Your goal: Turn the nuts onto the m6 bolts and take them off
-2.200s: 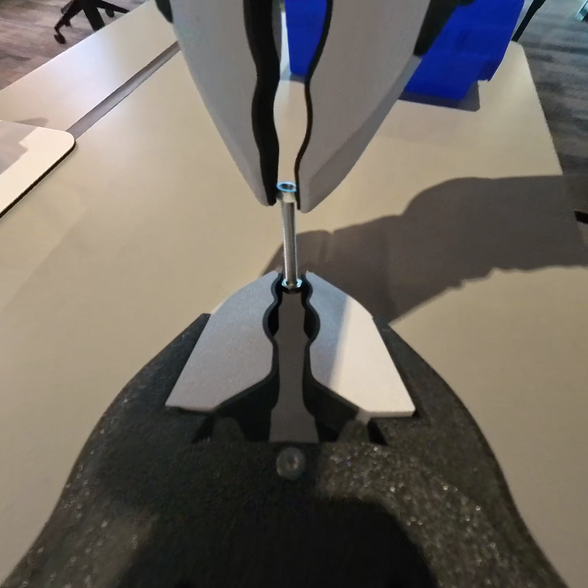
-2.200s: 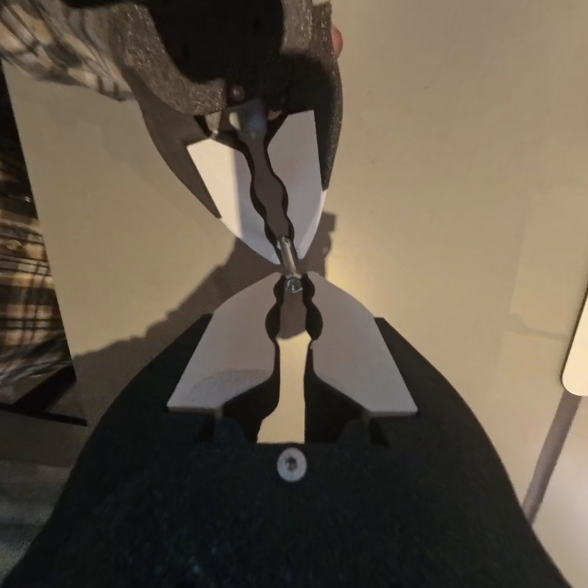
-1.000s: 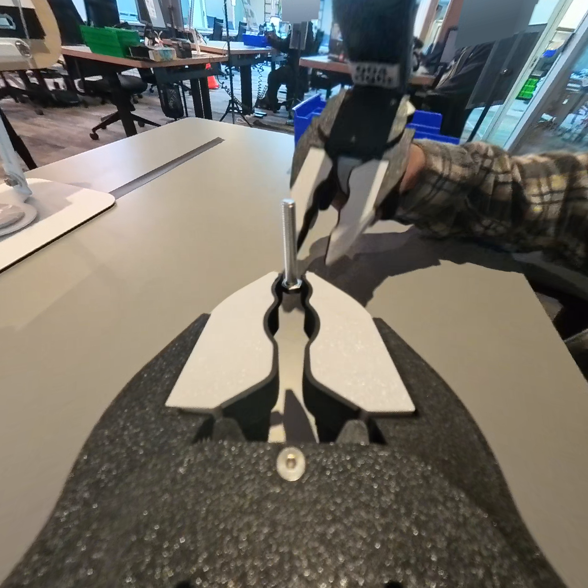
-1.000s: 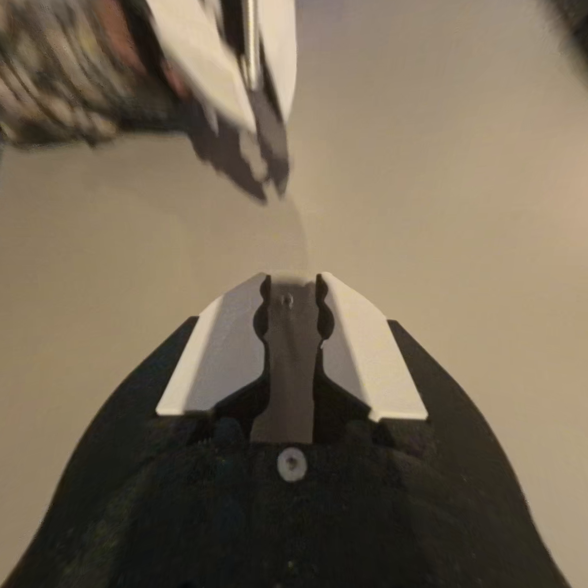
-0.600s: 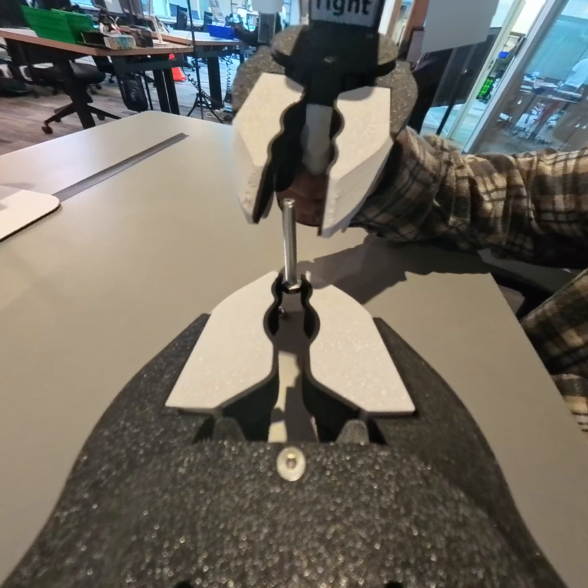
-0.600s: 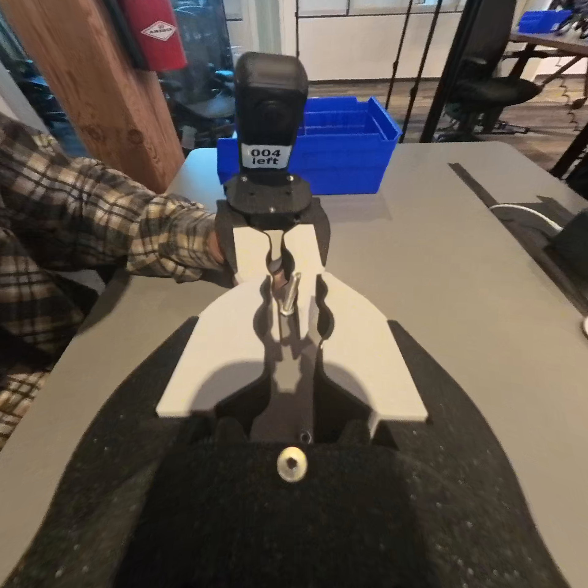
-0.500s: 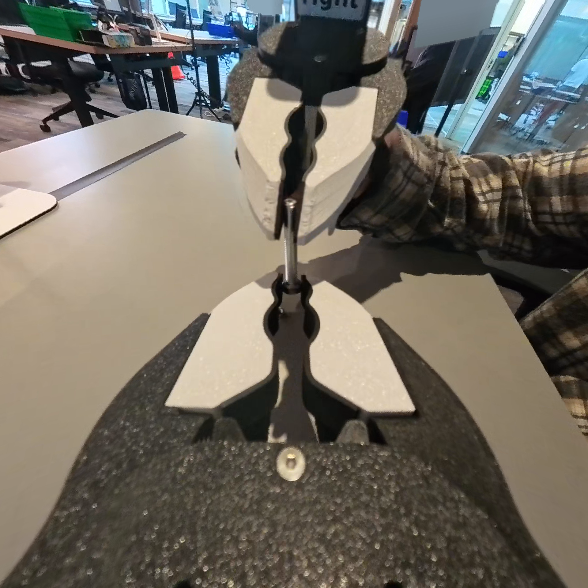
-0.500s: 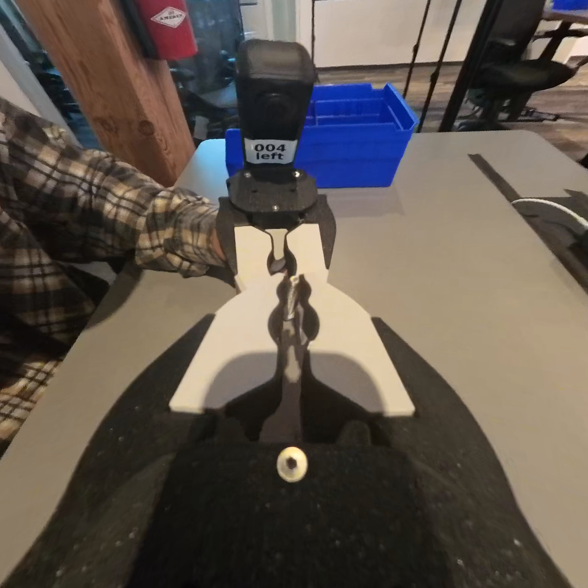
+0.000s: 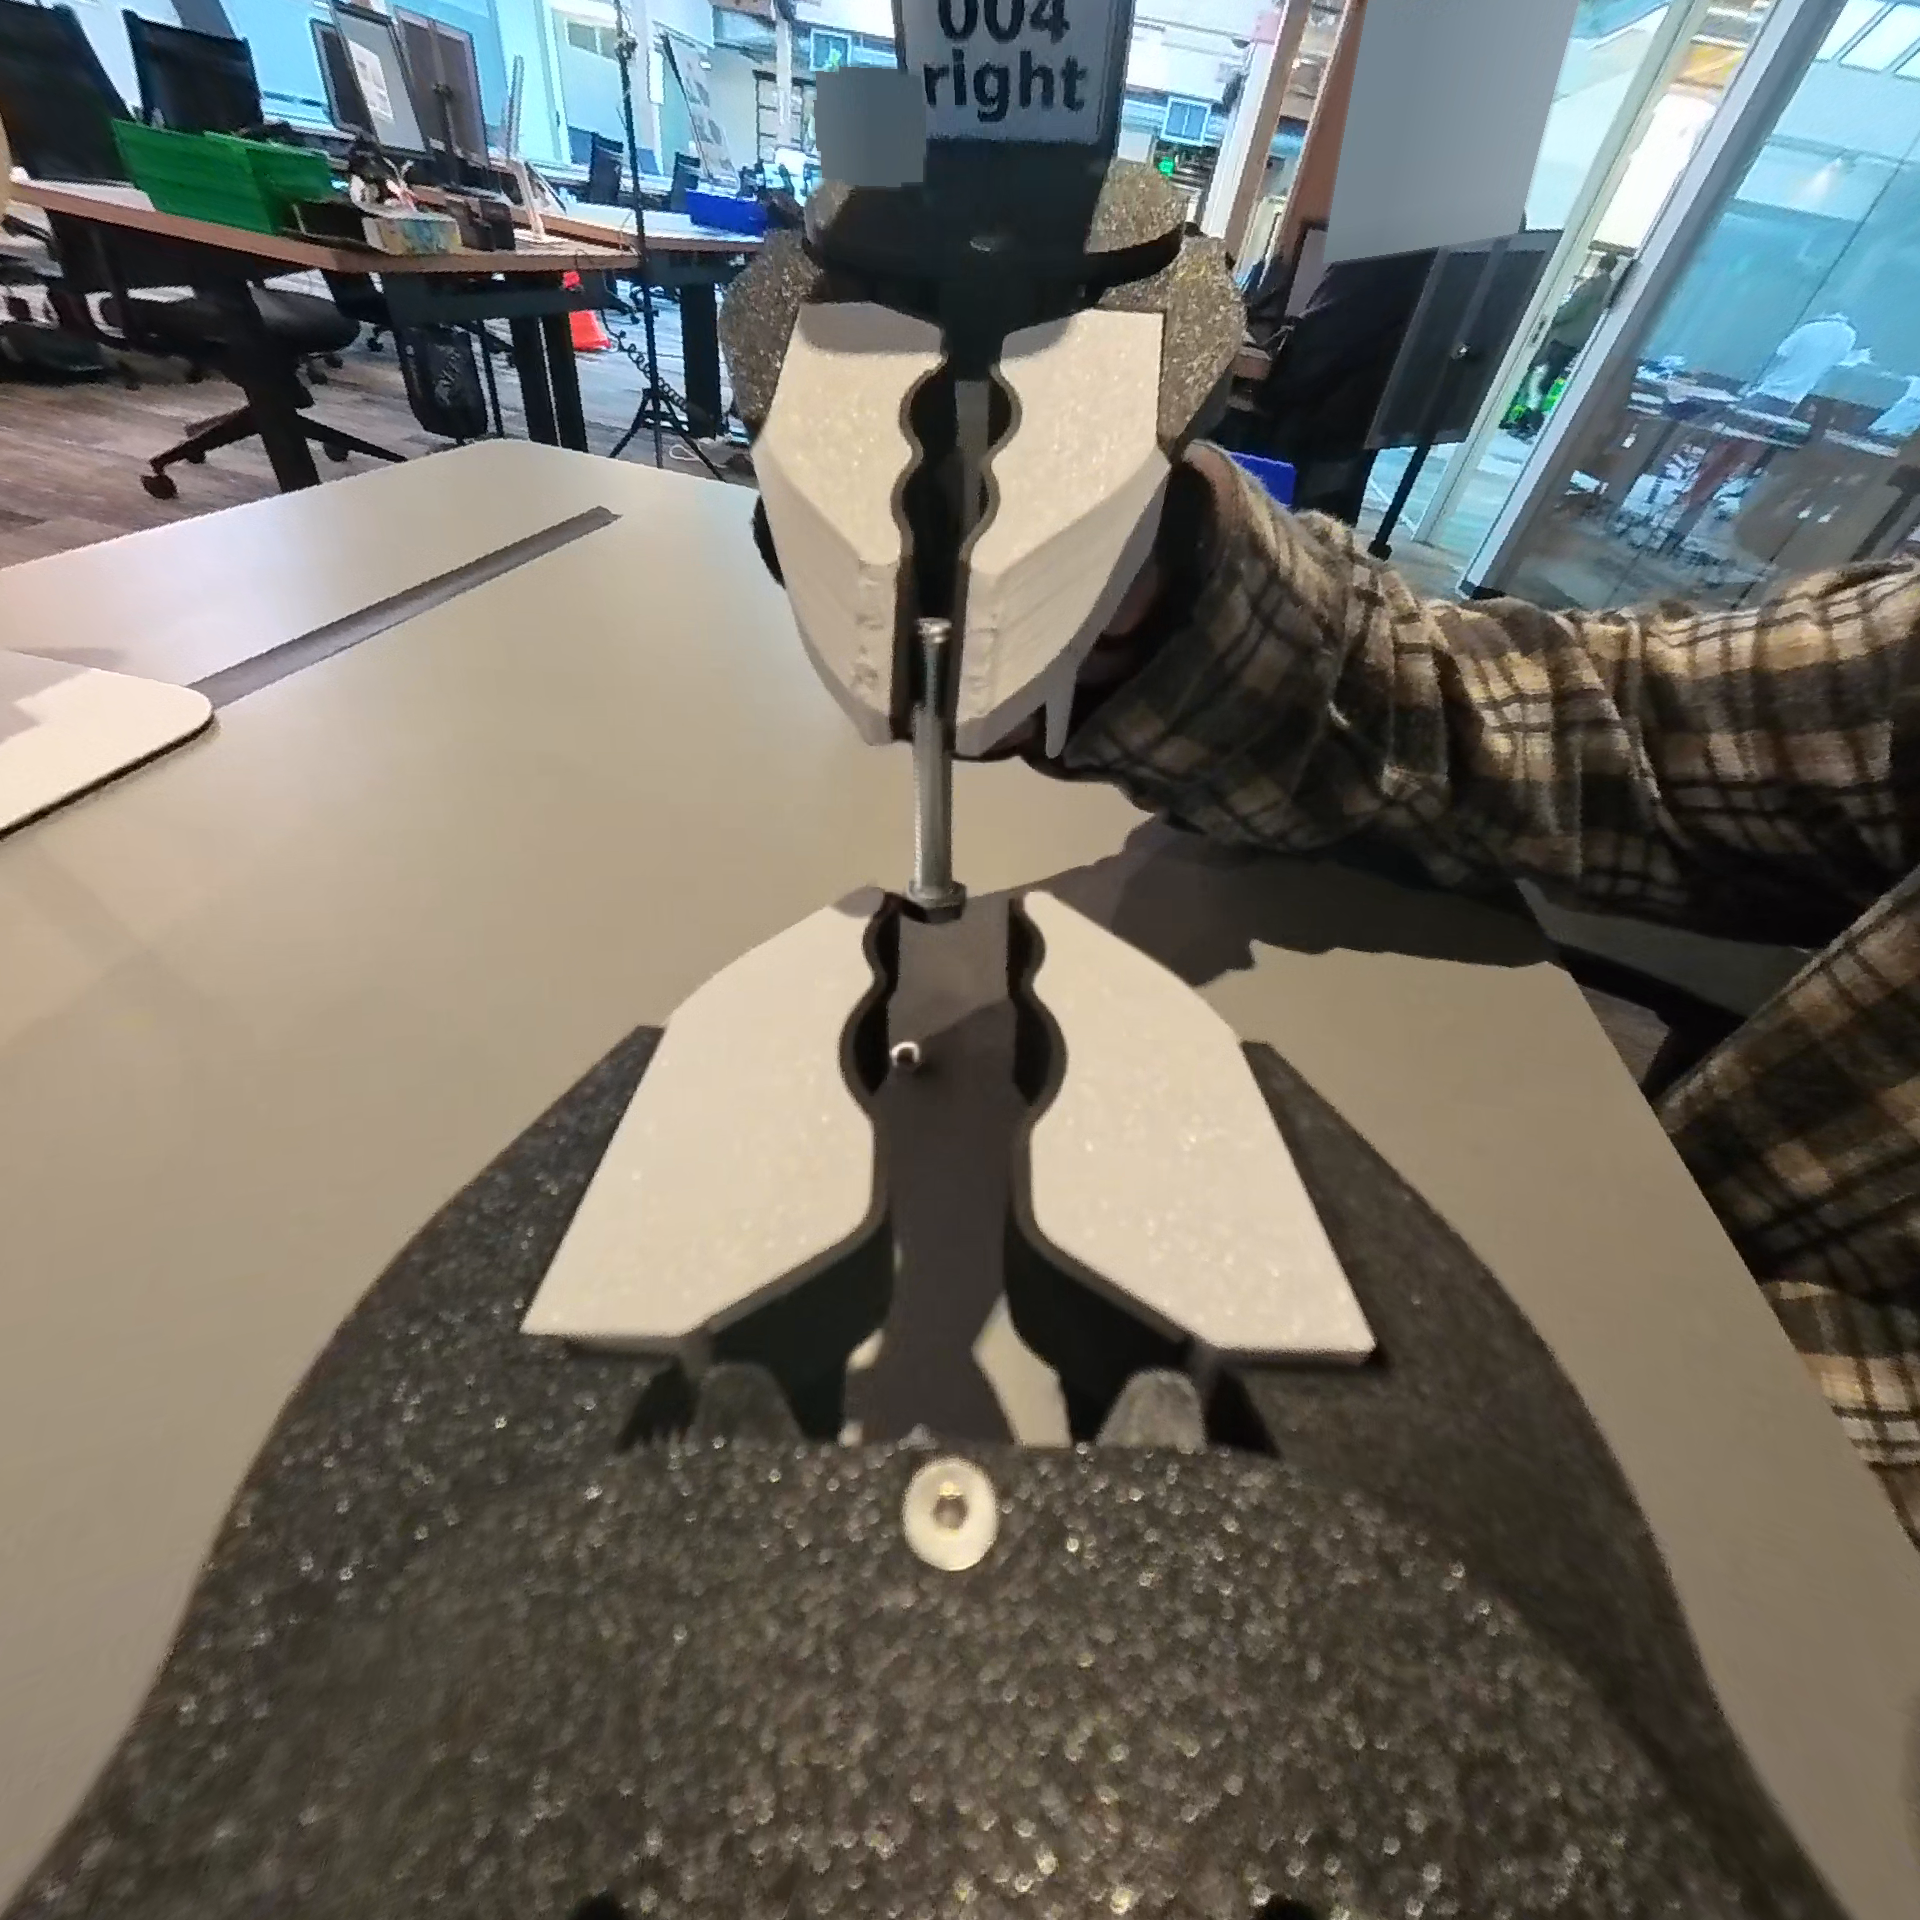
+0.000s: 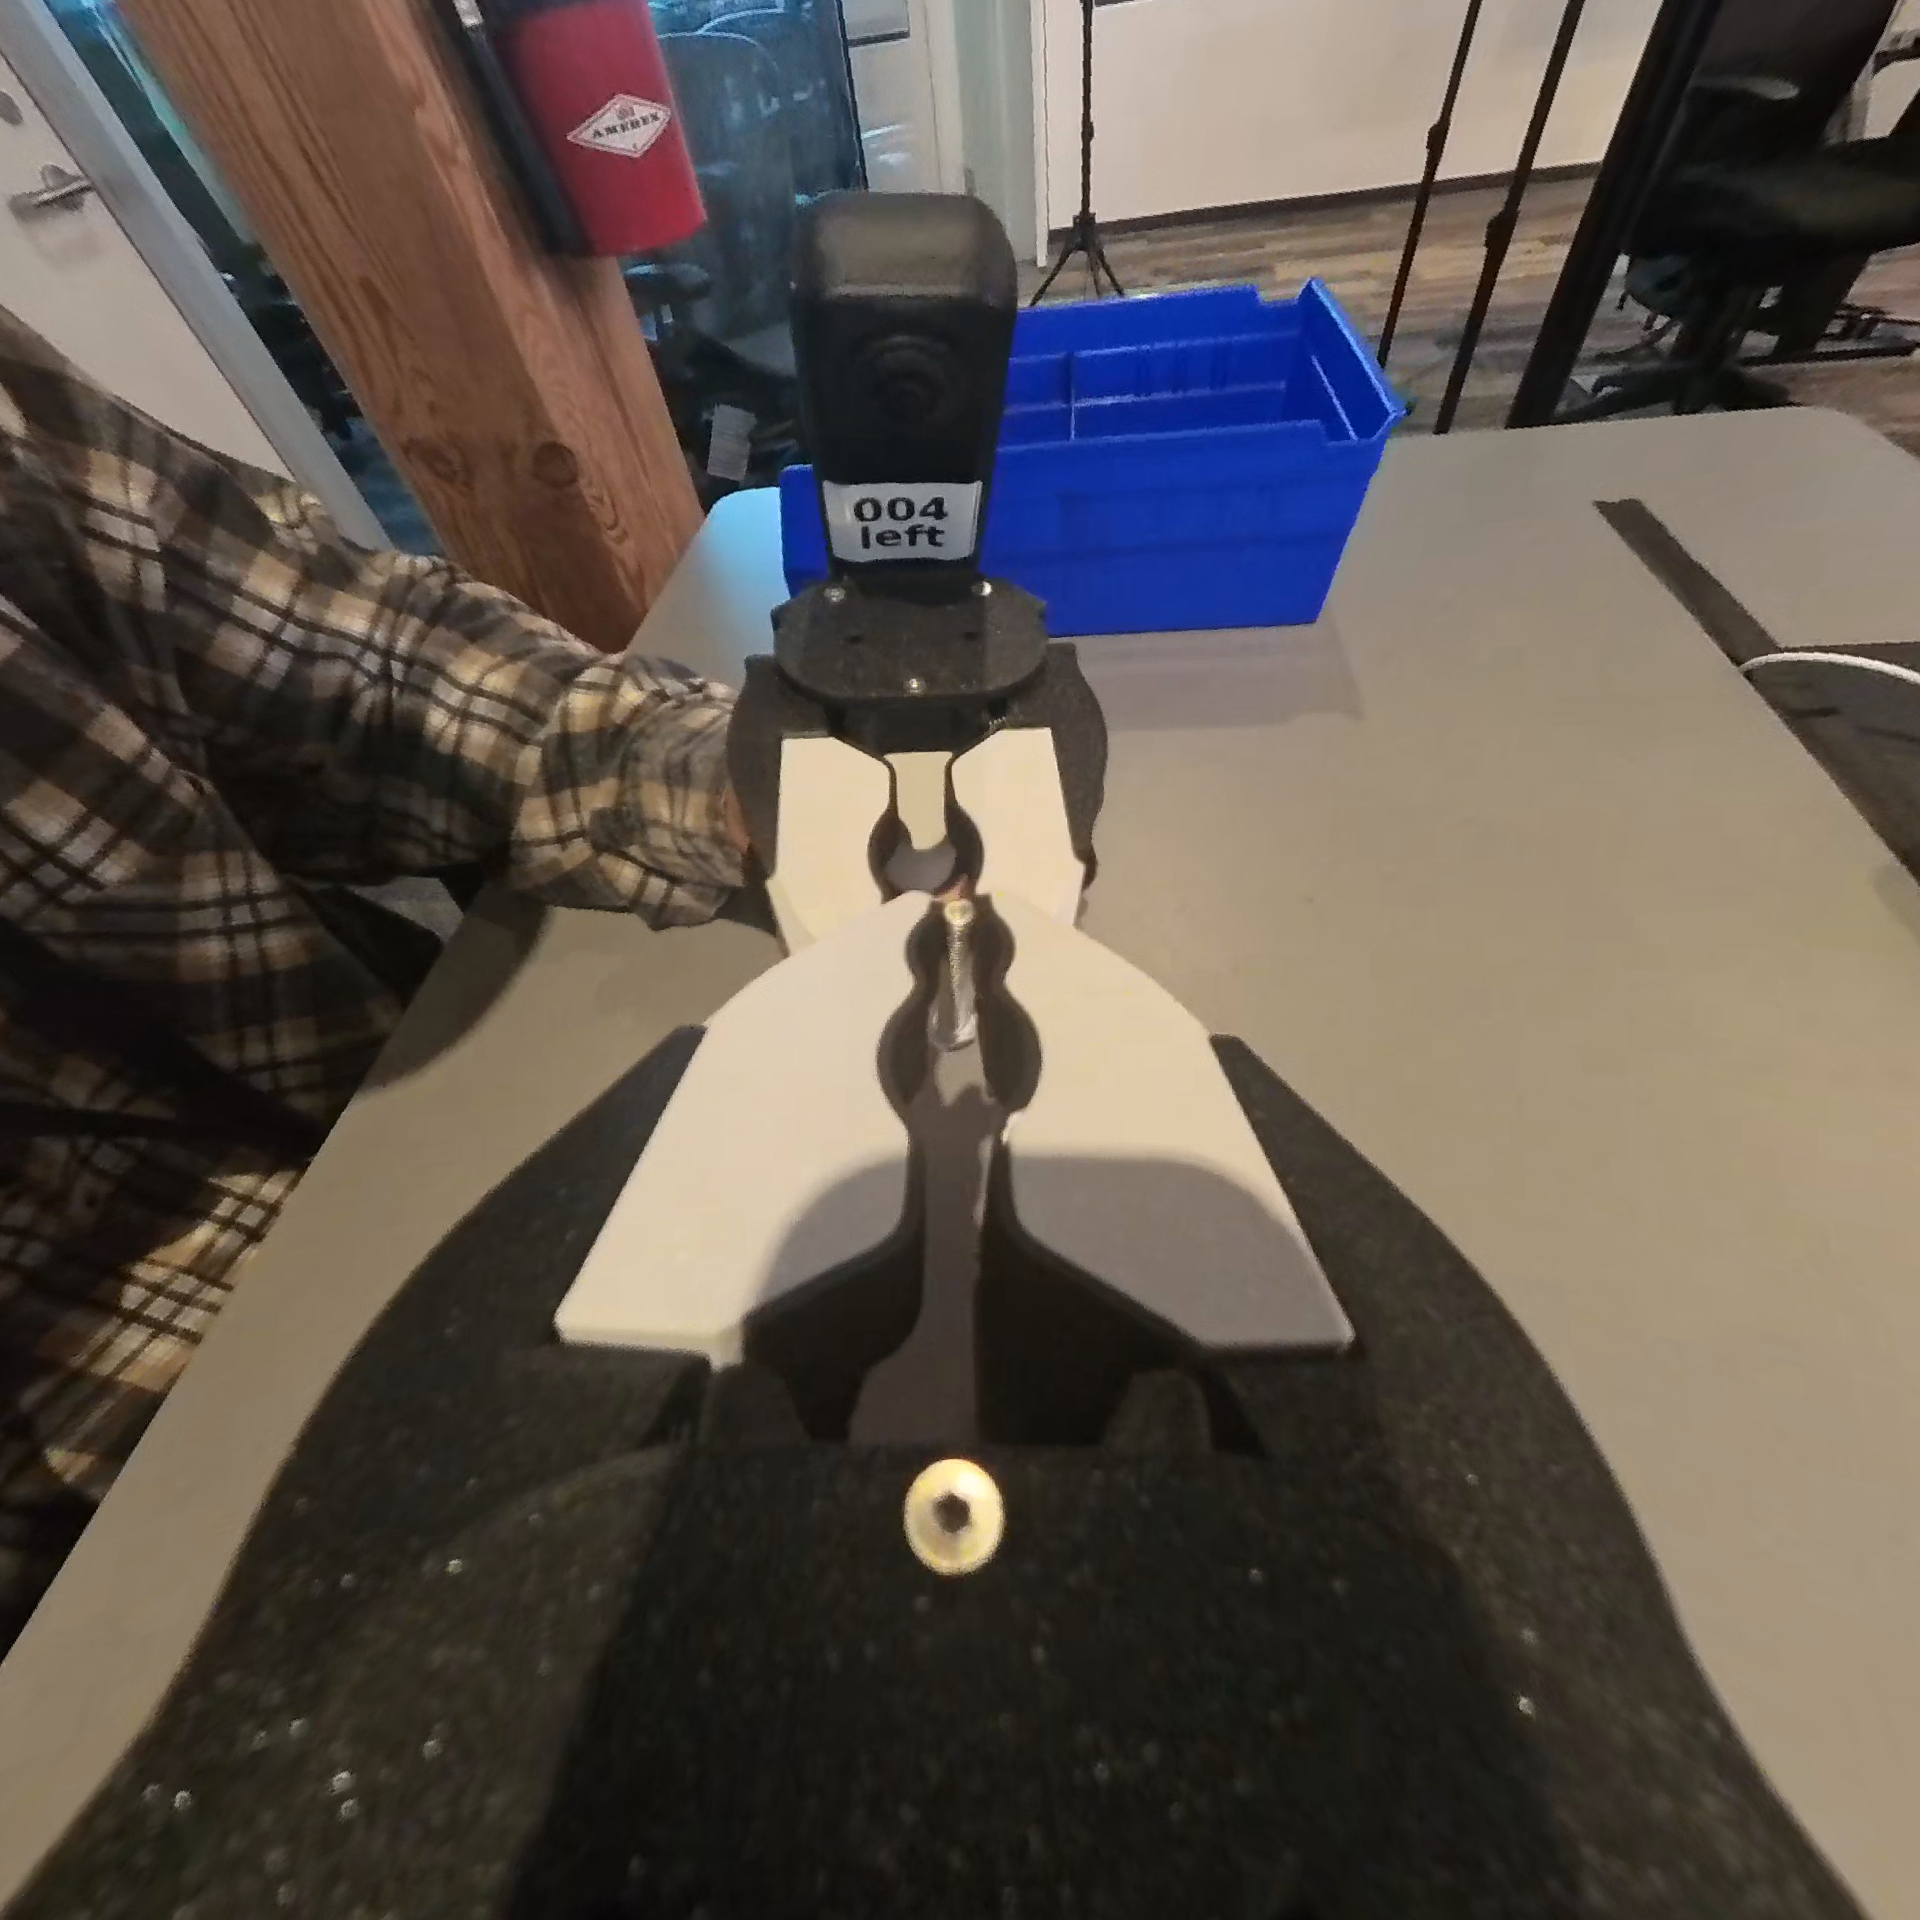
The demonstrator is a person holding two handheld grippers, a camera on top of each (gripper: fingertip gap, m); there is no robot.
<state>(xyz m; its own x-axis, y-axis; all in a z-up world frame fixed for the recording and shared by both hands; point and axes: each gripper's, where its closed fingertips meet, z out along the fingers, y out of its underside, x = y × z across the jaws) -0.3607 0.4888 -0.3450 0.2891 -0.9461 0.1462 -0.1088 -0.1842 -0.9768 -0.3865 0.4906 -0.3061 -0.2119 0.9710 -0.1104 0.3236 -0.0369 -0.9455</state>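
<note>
Between the two grippers, the bolt (image 9: 932, 769) has been passed: it is clamped by the right gripper (image 10: 958, 940) and freed by the widened left gripper (image 9: 940, 914), for renewed nut work.

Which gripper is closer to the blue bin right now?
Left. In the right wrist view, the left gripper stands just in front of the blue bin, while the right gripper, shut on the bolt, sits nearer the camera, farther from it.
</note>
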